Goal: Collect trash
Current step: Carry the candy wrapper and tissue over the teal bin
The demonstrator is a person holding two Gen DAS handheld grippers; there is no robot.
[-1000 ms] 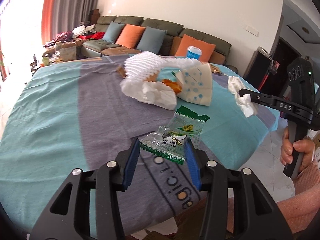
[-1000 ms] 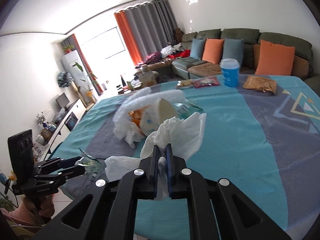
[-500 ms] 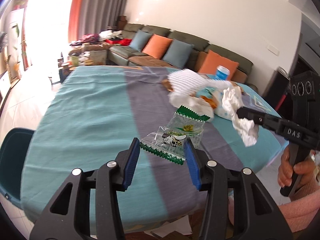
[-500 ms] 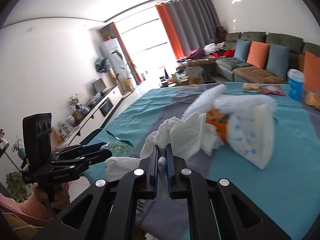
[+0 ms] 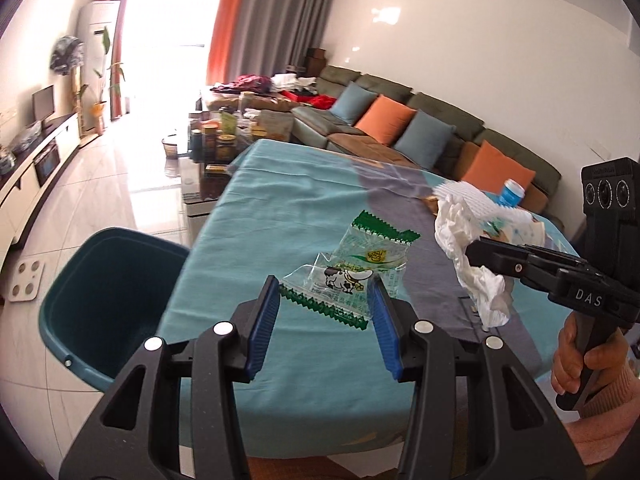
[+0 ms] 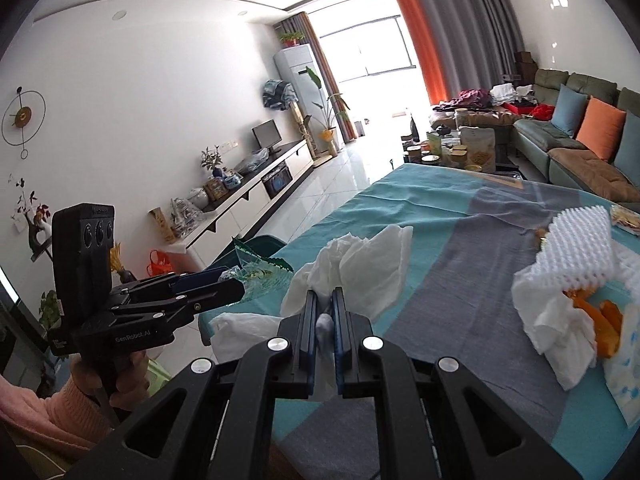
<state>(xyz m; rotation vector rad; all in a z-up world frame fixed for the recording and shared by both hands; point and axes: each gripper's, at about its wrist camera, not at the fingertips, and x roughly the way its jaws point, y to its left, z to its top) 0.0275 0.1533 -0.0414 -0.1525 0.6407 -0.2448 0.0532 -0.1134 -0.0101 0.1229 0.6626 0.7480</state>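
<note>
My left gripper (image 5: 324, 304) is shut on clear candy wrappers with green zigzag edges (image 5: 352, 268) and holds them above the table's left edge. It also shows in the right wrist view (image 6: 236, 288). My right gripper (image 6: 325, 304) is shut on a crumpled white tissue (image 6: 360, 268); that tissue (image 5: 472, 264) hangs from it in the left wrist view. A dark teal bin (image 5: 108, 300) stands on the floor left of the table. More trash lies on the table: white foam netting (image 6: 576, 244), tissue (image 6: 560, 328) and orange peel (image 6: 604, 316).
The table wears a teal and grey cloth (image 5: 288, 200). A blue cup (image 5: 512, 192) stands at its far side. A sofa with orange and blue cushions (image 5: 400, 120) is behind. A cluttered coffee table (image 5: 224, 136) and a white scale (image 5: 26, 280) are on the tiled floor.
Both grippers have swung left with their trash. The teal bin has come into the left wrist view, and the trash pile has slid to the right edge of both views.
</note>
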